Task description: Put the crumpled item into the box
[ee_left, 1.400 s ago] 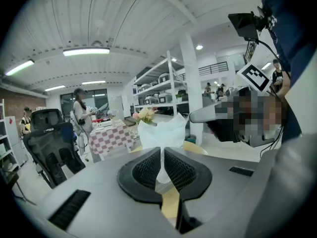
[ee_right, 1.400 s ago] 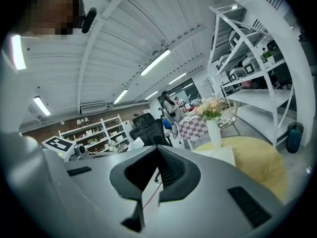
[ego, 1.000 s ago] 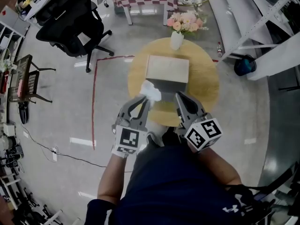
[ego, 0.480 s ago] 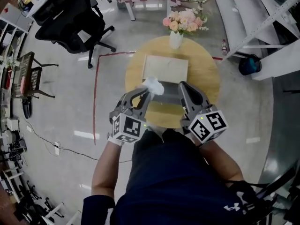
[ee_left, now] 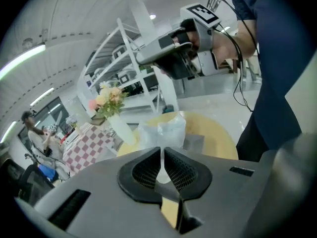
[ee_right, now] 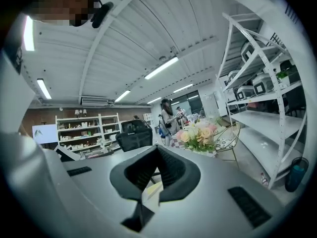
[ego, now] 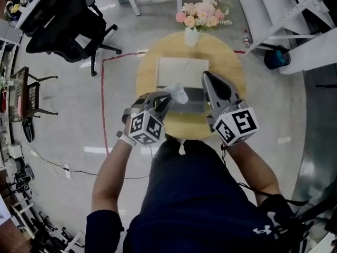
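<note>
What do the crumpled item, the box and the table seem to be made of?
Crumpled item: probably thin plastic film, whitish, half see-through with shiny creases.
Box: likely cardboard, matt pale beige, flat stiff flap.
Table: perhaps wood or laminate, smooth yellow top; grain cannot be seen.

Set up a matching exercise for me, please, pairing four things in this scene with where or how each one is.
Things:
1. crumpled item
2. vase of flowers
3. box
4. right tool

Places or states:
A. at the far edge of the round table
B. empty, jaws together
C. pinched in the left tool
D. on the middle of the round table

Pairs: 1-C, 2-A, 3-D, 4-B
</note>
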